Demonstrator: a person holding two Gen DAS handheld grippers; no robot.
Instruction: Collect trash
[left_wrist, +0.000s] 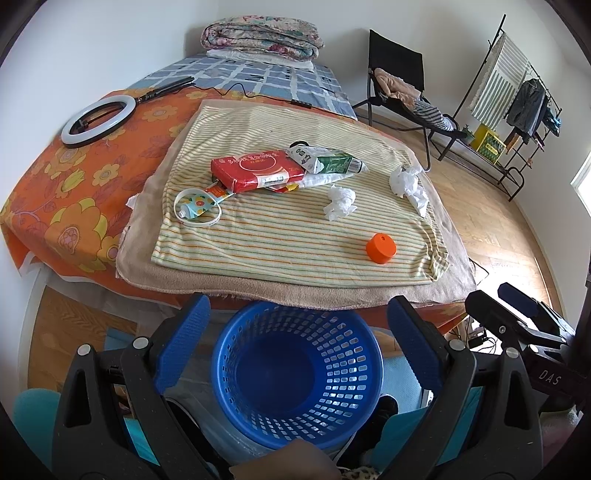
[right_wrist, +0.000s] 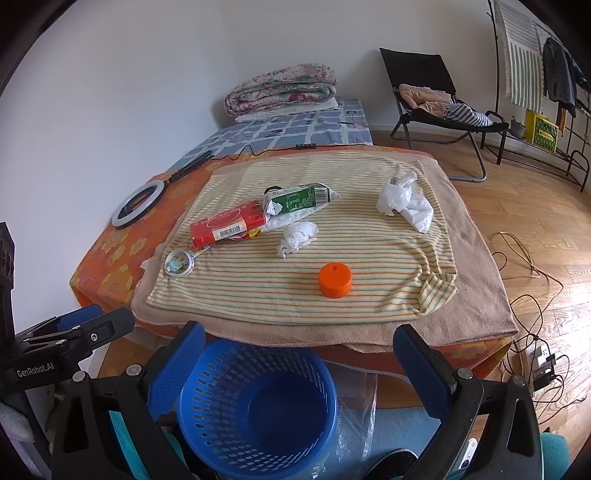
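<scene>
A blue plastic basket (left_wrist: 295, 373) (right_wrist: 255, 402) stands empty on the floor below the bed's near edge. On the striped cloth (left_wrist: 280, 243) (right_wrist: 314, 266) lie an orange cap (left_wrist: 380, 248) (right_wrist: 335, 280), two crumpled white tissues (left_wrist: 339, 201) (left_wrist: 408, 182) (right_wrist: 297, 236) (right_wrist: 404, 203), a green carton (left_wrist: 327, 162) (right_wrist: 299, 199), a red packet (left_wrist: 256, 170) (right_wrist: 227, 223) and a small tube with a white ring (left_wrist: 197, 206) (right_wrist: 179, 262). My left gripper (left_wrist: 297, 317) and right gripper (right_wrist: 299, 347) are both open and empty, held above the basket, short of the bed.
A ring light (left_wrist: 98, 120) (right_wrist: 136, 203) with its cable lies at the bed's left. A folded quilt (left_wrist: 260, 37) sits at the far end. A black chair (right_wrist: 439, 99) and a clothes rack (left_wrist: 517, 96) stand right. Cables (right_wrist: 528, 295) trail on the wood floor.
</scene>
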